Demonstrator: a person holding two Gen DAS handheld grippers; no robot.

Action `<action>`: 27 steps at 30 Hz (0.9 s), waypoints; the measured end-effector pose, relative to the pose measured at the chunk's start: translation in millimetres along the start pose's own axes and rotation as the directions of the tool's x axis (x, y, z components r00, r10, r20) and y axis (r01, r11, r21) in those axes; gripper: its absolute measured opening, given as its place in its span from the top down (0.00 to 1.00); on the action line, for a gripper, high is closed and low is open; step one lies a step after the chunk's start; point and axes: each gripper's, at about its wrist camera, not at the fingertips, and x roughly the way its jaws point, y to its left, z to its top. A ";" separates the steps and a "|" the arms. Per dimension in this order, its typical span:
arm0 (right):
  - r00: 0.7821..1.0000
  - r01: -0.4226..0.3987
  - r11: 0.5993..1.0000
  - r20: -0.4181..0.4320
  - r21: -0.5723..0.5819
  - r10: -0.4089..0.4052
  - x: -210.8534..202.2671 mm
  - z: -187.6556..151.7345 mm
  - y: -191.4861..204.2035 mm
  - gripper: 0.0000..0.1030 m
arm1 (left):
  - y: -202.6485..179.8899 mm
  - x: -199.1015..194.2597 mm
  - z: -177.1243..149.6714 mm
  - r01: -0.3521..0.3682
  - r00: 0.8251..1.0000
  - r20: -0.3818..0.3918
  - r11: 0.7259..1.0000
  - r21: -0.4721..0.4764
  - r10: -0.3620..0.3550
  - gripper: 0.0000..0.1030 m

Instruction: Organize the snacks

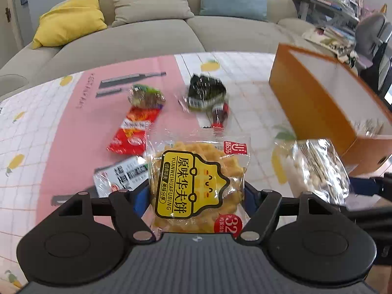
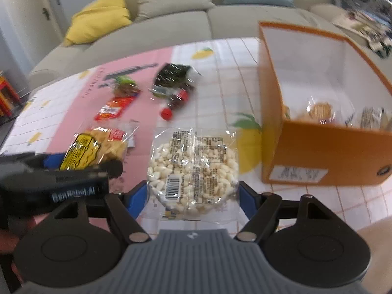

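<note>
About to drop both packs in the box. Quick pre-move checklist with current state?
1. Left gripper shut on the waffle pack: ok.
2. Right gripper shut on the rice cake pack: ok.
3. Box open on top: ok.
4. Room left in the box: ok, a few packs at the bottom, white walls bare above.
5. Path from the right gripper to the box: ok, nothing between.
6. Grippers apart from each other: cannot tell, they look close side by side.
</note>
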 end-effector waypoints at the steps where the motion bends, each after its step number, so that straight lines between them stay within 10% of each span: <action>1: 1.000 -0.003 1.000 0.006 -0.013 0.003 -5.8 1.8 1.2 0.28 | 1.6 -5.5 5.2 0.009 1.000 0.003 1.000 -0.006 -0.009 0.19; 12: 0.996 0.016 0.998 0.086 -0.058 -0.011 -78.9 58.1 -53.1 0.28 | -51.3 -28.8 89.1 0.198 0.979 0.021 0.973 0.118 -0.202 0.19; 27: 0.985 0.156 0.954 -0.031 -0.256 -0.170 -65.3 107.7 -156.9 0.28 | -189.3 32.1 153.0 0.353 0.934 -0.103 0.837 0.419 -0.342 0.19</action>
